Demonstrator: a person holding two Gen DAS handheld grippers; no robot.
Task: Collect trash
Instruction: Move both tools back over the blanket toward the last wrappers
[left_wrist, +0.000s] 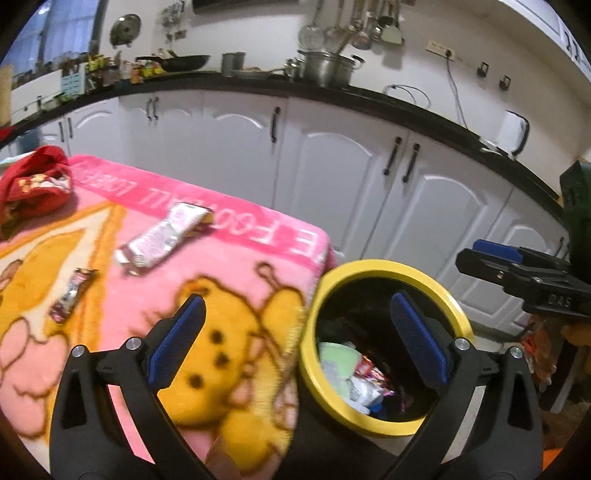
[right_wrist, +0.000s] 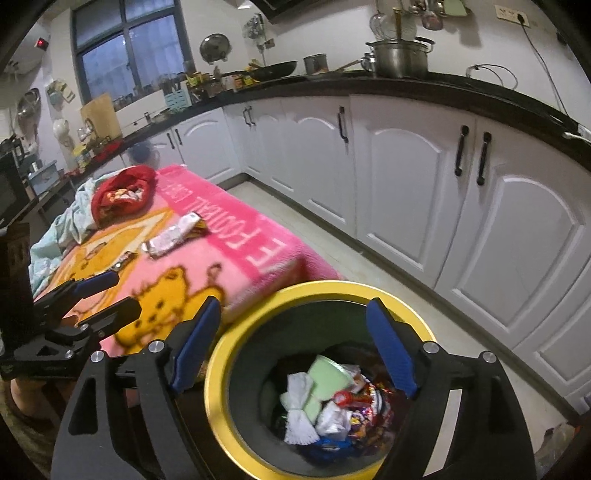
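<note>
Round yellow-rimmed bin (right_wrist: 218, 369) at lower centre, crumpled wrappers (right_wrist: 332, 398) heaped inside, left gripper (left_wrist: 295, 343) and right gripper (right_wrist: 291, 343) both spread wide, empty, crinkly silver wrapper (left_wrist: 162, 232) upper left on fuzzy pink blanket (left_wrist: 258, 266)

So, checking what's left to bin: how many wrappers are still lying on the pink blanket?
2. A large white wrapper lies mid-blanket, towards the red cloth; a small dark wrapper lies beside it, nearer the left gripper. More could hide under that cloth.
</note>
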